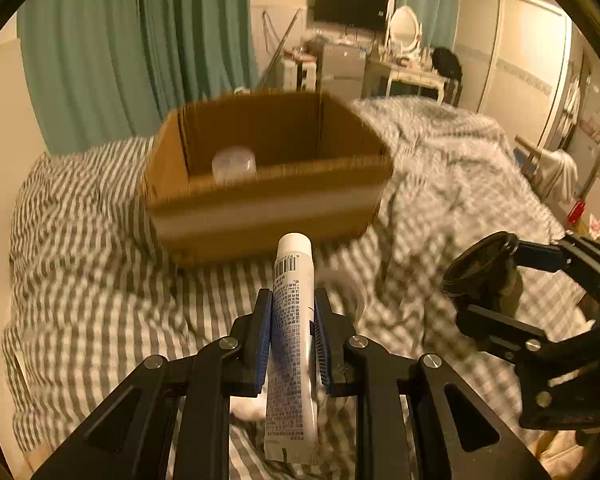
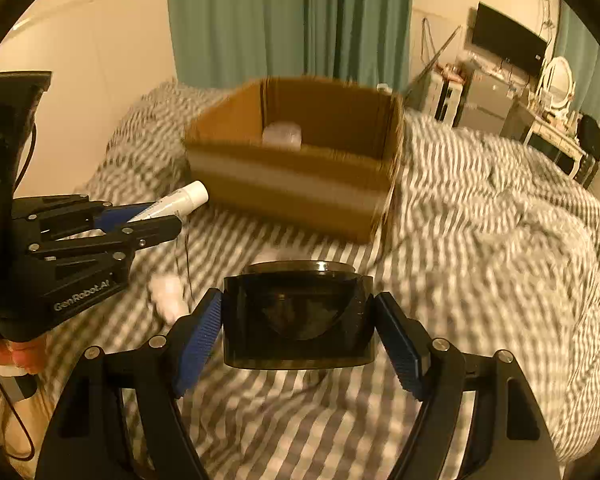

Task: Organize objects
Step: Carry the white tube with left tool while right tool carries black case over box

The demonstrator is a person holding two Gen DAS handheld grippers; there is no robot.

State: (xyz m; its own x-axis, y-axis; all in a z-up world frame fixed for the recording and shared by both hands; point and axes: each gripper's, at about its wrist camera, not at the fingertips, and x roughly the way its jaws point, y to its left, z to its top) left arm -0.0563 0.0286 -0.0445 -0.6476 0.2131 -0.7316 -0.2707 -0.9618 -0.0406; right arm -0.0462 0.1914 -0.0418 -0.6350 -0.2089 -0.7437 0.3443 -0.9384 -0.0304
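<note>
Cardboard box is set on the striped bedding; one pale jar is already inside. A white tube is clamped by the left gripper, a dark jar by the right gripper. Both are judged undelivered.

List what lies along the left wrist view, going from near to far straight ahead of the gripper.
left gripper shut on the white tube → striped bedding → cardboard box → clear container inside the box → green curtain.
</note>
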